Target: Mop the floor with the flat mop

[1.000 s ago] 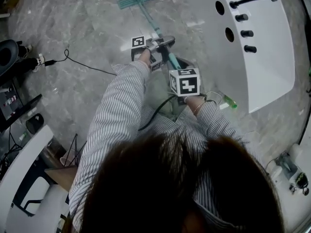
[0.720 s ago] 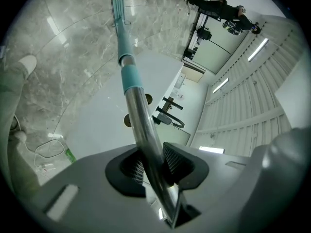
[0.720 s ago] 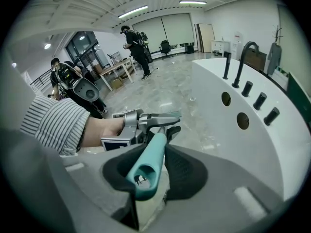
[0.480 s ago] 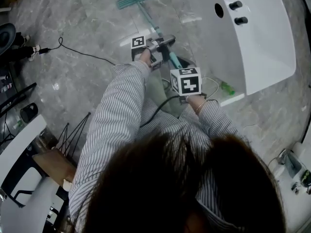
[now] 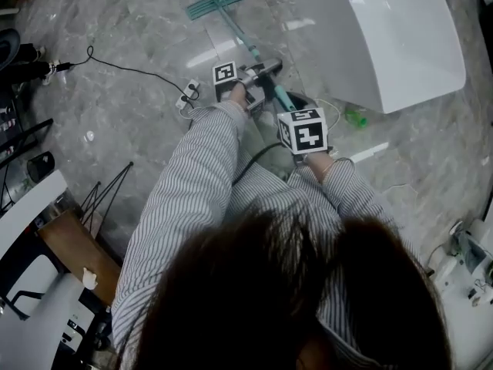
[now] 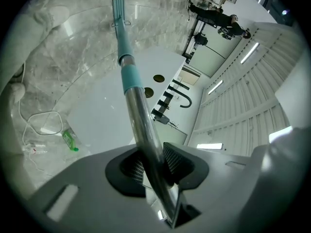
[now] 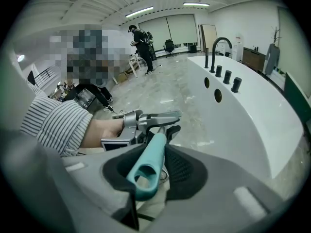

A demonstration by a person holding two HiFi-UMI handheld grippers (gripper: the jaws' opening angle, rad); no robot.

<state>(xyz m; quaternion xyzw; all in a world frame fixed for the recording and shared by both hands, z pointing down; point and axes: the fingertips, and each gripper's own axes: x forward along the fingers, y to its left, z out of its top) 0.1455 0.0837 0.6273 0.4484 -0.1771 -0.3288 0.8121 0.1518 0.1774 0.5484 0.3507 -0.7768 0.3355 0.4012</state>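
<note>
The flat mop has a teal head (image 5: 216,1) lying on the grey marble floor at the top of the head view, and its pole (image 5: 250,51) slants down to my hands. My left gripper (image 5: 264,70) is shut on the metal part of the pole (image 6: 144,140), which runs between the ribbed pads (image 6: 174,158) toward the far mop head (image 6: 118,7). Behind it, my right gripper (image 5: 294,111) is shut on the teal handle end (image 7: 149,165). In the right gripper view the left gripper (image 7: 154,121) sits just ahead, higher on the pole.
A white bathtub (image 5: 393,45) with black taps fills the upper right, close beside the mop. A green bottle (image 5: 355,118) and a white cord lie at its foot. A power strip (image 5: 187,95) with a black cable lies left of my hands. A white chair (image 5: 31,206) and dark stand legs (image 5: 108,195) stand at the left.
Both hands and the mop have travelled across the floor along the bathtub, whose taps slid to the view's top edge. The power strip came into view. Both grips are unchanged.
</note>
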